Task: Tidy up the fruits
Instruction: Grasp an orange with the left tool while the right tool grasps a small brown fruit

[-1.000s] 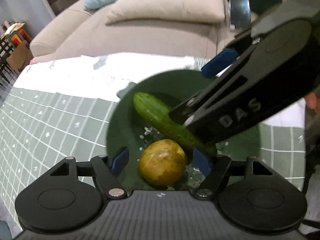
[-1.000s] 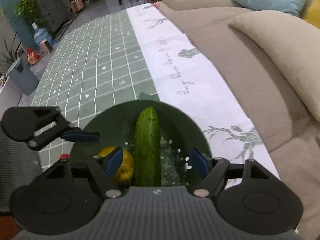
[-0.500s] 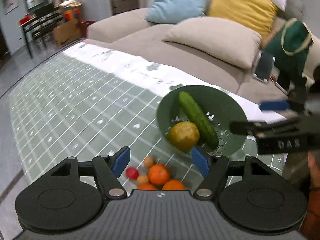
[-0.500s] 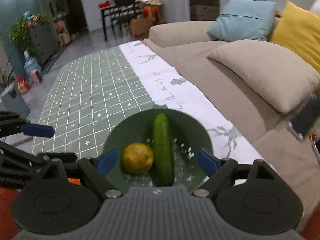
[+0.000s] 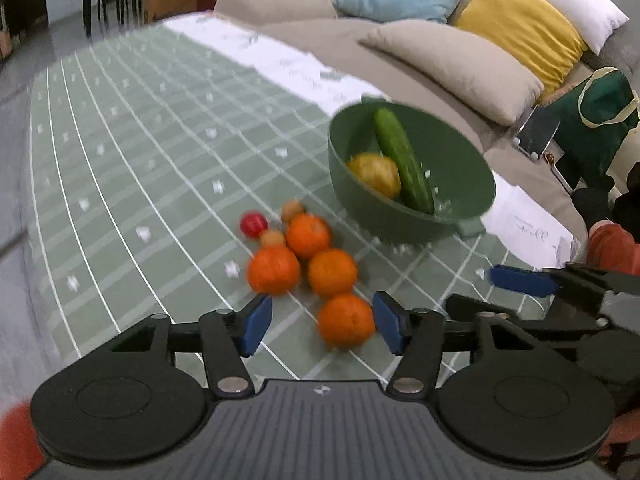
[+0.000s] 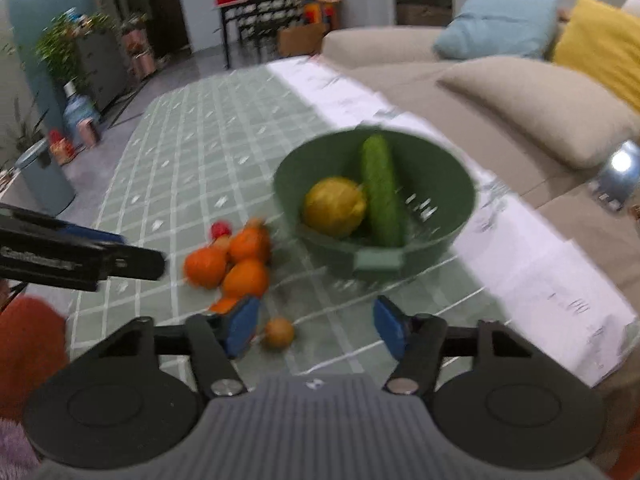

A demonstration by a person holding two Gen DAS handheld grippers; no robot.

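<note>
A green bowl [image 5: 384, 222] [image 6: 444, 184] on the checked tablecloth holds a cucumber [image 5: 404, 160] [image 6: 380, 192] and a yellow fruit [image 5: 376, 174] [image 6: 334, 206]. Several oranges [image 5: 308, 236] [image 6: 244, 278], a small red fruit [image 5: 253, 224] and small brown fruits [image 5: 273, 237] lie in front of it. My left gripper [image 5: 323, 326] [image 6: 132, 254] hovers over the nearest orange [image 5: 346, 326], its jaws closing but not pressing on it. My right gripper [image 6: 315, 328] [image 5: 480, 292] is also closing, with a lone brown fruit [image 6: 279, 332] below its gap, untouched.
A beige sofa [image 5: 440, 56] with blue, yellow and white cushions runs along the table's far side. A phone [image 5: 536, 136] and a green bag [image 5: 596, 120] rest on it. An orange sleeve [image 6: 28, 340] shows at the left. The table edge curves away at the left.
Both grippers have drawn back from the bowl, where they hung over the cucumber and yellow fruit. The pile of oranges has come into view. Both pairs of jaws have narrowed.
</note>
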